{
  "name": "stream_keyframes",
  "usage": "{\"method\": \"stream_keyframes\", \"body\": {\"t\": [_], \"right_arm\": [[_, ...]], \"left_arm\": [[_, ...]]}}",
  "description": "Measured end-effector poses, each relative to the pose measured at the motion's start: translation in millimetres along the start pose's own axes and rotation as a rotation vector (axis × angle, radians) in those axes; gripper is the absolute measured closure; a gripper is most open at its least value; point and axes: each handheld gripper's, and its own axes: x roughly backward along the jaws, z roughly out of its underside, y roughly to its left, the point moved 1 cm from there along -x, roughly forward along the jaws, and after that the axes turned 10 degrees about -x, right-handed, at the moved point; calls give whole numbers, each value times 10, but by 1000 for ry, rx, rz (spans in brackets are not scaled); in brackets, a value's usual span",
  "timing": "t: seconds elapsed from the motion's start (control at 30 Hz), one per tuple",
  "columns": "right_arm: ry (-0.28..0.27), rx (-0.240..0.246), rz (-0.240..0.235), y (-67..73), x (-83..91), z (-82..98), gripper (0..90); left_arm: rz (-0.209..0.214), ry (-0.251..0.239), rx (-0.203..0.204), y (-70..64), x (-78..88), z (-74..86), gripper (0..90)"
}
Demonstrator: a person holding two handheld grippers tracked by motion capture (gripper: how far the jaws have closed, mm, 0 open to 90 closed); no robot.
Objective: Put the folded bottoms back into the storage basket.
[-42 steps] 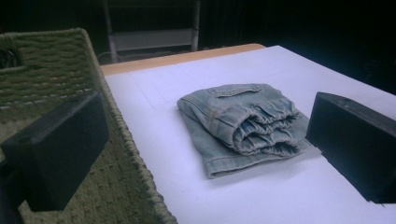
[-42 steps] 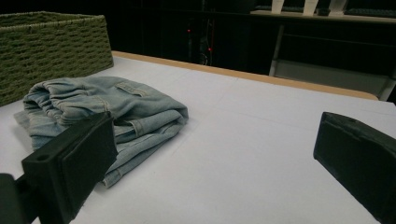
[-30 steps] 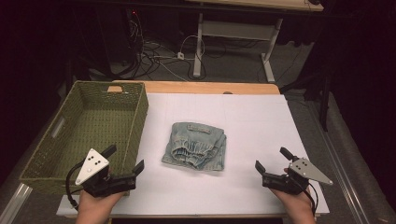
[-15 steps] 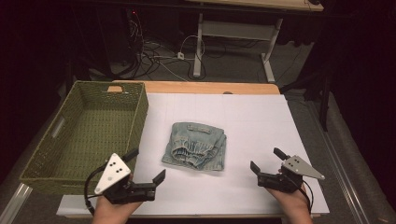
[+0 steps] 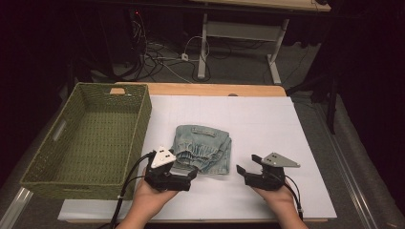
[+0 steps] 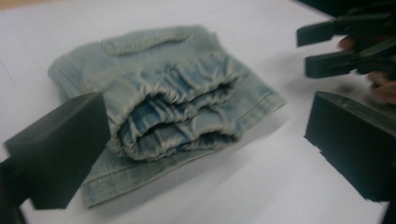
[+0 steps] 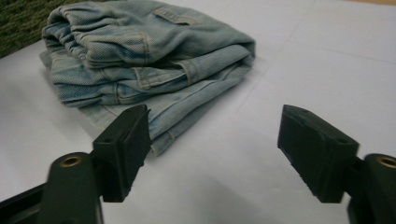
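Note:
A folded pair of light blue jeans (image 5: 203, 148) lies in the middle of the white table cover (image 5: 267, 119). My left gripper (image 5: 190, 171) is open at the near left edge of the jeans. In the left gripper view, the left gripper (image 6: 208, 122) has its jaws spread wide around the gathered waistband of the jeans (image 6: 168, 98), without closing on it. My right gripper (image 5: 248, 163) is open just right of the jeans, with a small gap of bare cover between. In the right gripper view, the right gripper (image 7: 215, 135) points at the folded edge of the jeans (image 7: 140, 51).
A green woven basket (image 5: 143, 114) stands at the left of the table, and its weave (image 7: 18, 18) shows behind the jeans. The other gripper (image 6: 345, 42) sits at the top right of the left gripper view. Cables and a desk frame (image 5: 239, 33) lie on the floor beyond the table.
Both grippers have moved inward toward the jeans. The left one has travelled right and forward to the jeans' near edge. The right one has shifted left. Both stay open.

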Motion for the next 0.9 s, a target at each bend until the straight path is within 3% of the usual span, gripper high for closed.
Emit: {"method": "stream_keyframes", "body": {"t": [0.03, 0.13, 0.2, 0.27, 0.37, 0.4, 0.43, 0.63, 0.83, 0.87, 0.9], "right_arm": [[13, 3, -6, 45, -62, 1, 284], [35, -9, -20, 97, -167, -30, 309], [46, -28, -37, 153, -285, -71, 327], [86, -30, -24, 213, -416, -87, 347], [124, -10, -18, 262, -526, -69, 346], [158, 24, -3, 311, -572, -34, 346], [160, 43, 5, 330, -561, -25, 347], [194, 72, 37, 378, -520, 35, 363], [219, 65, 46, 374, -512, 56, 383], [215, 64, 39, 372, -509, 59, 426], [215, 64, 39, 372, -509, 59, 426]], "left_arm": [[12, 48, 0, 41, -97, 67, 17], [15, 70, 17, 71, -146, 135, 17], [-16, 95, 25, 107, -186, 214, 28], [-49, 135, 48, 154, -241, 303, 28], [-73, 171, 36, 169, -288, 363, 55], [-87, 192, 26, 172, -309, 383, 85], [-114, 228, 5, 190, -330, 410, 108], [-165, 282, 6, 257, -358, 438, 214], [-165, 290, 33, 305, -388, 451, 214], [-145, 282, 36, 317, -388, 455, 283], [-137, 274, 41, 320, -392, 458, 283]]}}
